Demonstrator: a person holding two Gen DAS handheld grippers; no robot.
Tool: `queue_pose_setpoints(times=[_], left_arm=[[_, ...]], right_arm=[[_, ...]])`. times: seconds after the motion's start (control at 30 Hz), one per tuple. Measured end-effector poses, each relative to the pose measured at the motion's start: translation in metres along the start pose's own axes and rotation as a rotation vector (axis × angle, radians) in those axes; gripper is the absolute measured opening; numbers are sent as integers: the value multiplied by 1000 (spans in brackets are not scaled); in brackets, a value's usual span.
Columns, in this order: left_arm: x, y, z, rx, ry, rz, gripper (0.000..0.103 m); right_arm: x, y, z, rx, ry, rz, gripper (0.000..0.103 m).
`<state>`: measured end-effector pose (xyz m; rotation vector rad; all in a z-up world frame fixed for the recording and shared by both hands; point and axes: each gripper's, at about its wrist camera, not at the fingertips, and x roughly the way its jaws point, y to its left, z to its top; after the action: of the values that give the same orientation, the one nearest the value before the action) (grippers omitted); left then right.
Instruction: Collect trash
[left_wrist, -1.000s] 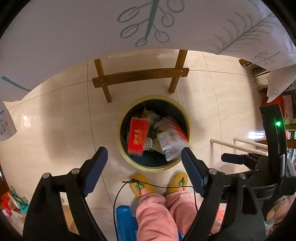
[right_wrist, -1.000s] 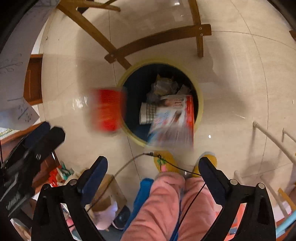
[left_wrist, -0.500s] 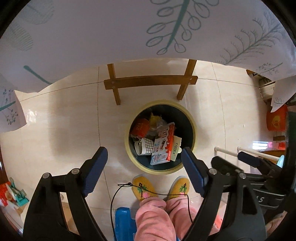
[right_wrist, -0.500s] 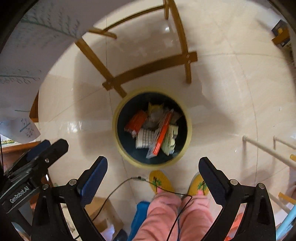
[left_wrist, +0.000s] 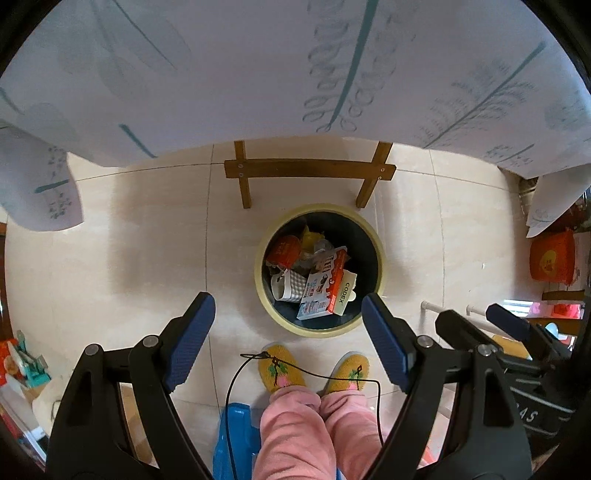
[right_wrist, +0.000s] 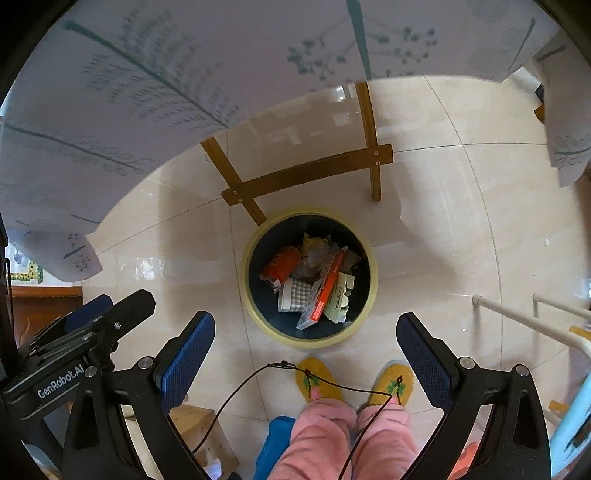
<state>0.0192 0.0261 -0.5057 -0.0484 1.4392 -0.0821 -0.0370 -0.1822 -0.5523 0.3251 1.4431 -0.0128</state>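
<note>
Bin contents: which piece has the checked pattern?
The paper cup lying on its side at the near-left of the bin. Grey-white checks; the pack left of it is plain red, the box to its right printed.

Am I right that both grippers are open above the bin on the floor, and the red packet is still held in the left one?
Not quite: the left gripper holds nothing. The red packet lies inside the bin among other trash, as the left wrist view shows. The rest stands: the right gripper is open too, both above the bin on the floor.
</note>
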Motion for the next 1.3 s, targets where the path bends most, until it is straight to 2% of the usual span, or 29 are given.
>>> queue_pose_setpoints(times=[0.2, 0.5, 0.6, 0.77, 0.9, 1.3], left_arm=[[-55, -5, -4, -28, -43, 6, 80], [-155, -12, -3, -49, -129, 20, 80], [-191, -15, -1, -61, -161, 46, 80], [-254, -21, 1, -99, -221, 16, 80], [-303, -26, 3, -94, -275, 51, 80], [-410, -35, -9, -66, -359, 48, 80]], right_arm=[[-47, 11, -7, -14, -7, 20, 100], [-147, 30, -6, -51, -54, 60, 100], [-181, 36, -2, -64, -79, 78, 100], [-244, 46, 1, -87, -129, 103, 100], [-297, 53, 0, -110, -182, 116, 100], [-428, 78, -4, -154, -328, 139, 100]])
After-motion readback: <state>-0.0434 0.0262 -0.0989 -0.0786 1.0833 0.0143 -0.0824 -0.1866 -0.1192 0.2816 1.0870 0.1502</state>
